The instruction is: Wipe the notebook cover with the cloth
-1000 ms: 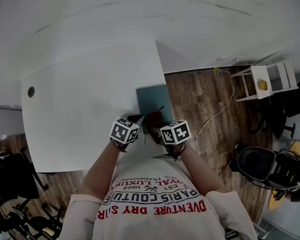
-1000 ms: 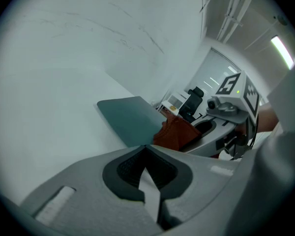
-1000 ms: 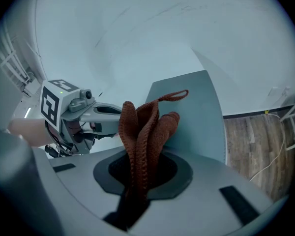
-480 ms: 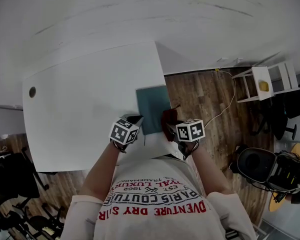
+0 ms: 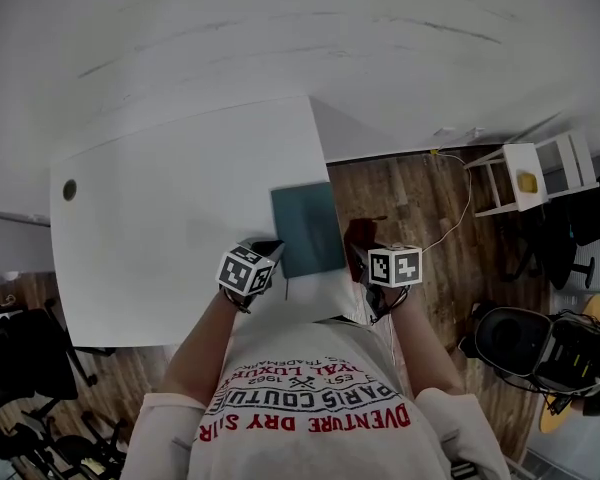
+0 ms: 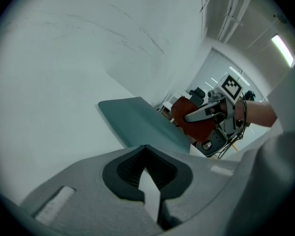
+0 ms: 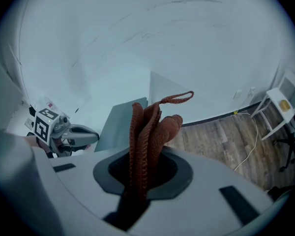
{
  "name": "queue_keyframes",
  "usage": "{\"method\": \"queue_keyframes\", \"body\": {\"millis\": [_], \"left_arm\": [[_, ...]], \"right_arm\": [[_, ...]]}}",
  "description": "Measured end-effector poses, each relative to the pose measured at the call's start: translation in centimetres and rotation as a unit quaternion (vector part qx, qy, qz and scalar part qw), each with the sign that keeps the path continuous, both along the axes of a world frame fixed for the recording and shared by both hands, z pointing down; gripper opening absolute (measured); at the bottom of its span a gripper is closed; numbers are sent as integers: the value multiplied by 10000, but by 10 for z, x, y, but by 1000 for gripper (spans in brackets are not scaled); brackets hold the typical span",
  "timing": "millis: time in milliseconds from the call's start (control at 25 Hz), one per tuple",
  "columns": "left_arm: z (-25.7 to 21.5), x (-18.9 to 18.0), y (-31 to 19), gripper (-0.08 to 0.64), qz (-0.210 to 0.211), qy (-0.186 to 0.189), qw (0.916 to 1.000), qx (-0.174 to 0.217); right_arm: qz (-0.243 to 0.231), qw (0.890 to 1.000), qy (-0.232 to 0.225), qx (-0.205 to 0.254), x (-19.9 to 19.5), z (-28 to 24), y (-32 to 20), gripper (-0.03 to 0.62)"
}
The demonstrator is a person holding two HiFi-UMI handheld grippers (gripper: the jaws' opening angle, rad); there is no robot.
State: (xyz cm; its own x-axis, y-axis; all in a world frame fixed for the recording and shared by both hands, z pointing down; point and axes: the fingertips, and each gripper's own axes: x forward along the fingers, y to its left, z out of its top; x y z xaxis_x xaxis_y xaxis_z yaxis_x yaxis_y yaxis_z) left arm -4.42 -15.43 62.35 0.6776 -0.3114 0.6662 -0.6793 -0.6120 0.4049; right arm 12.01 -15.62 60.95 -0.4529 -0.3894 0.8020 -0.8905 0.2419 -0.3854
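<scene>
A teal notebook (image 5: 308,230) lies closed near the right edge of the white table (image 5: 170,228). My left gripper (image 5: 270,249) sits at the notebook's near left corner, jaws shut with only a thin pale sliver between them; in the left gripper view the notebook (image 6: 140,122) lies just ahead. My right gripper (image 5: 366,254) is shut on a rust-red cloth (image 5: 358,236), held to the right of the notebook, past the table edge and above the wooden floor. In the right gripper view the cloth (image 7: 148,129) sticks up bunched from the jaws, apart from the notebook (image 7: 120,122).
A white shelf unit (image 5: 533,166) with a yellow item stands on the floor at the right. A pale cable (image 5: 448,220) runs across the boards. A dark office chair (image 5: 515,333) sits at the lower right. The table has a round hole (image 5: 69,189) at its far left.
My right gripper has carried the cloth rightward, off the notebook's near edge and out past the table edge. The left gripper has stayed at the notebook's corner.
</scene>
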Motion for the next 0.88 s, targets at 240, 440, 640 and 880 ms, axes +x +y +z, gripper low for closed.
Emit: {"method": "queue_keyframes", "body": {"millis": [240,440,640,880], "left_arm": [[-8,-9,-2,9,-298,-66,9995,76],[-64,-20,-26,9,-827,156,9919,957],[-143,-34,-46,9,-1151,340,9694,2144],[-232,-39,-57,9,-1318,632,9289,3401]], "right_arm": [[305,9949,255,929,3,-39,-23,71],[130,9807,439,1901,-11,-83,-50,71],[-53,9579,435,2838,-34,-141,-72,71],[-310,9198,306,3900,-56,-200,-81,71]]}}
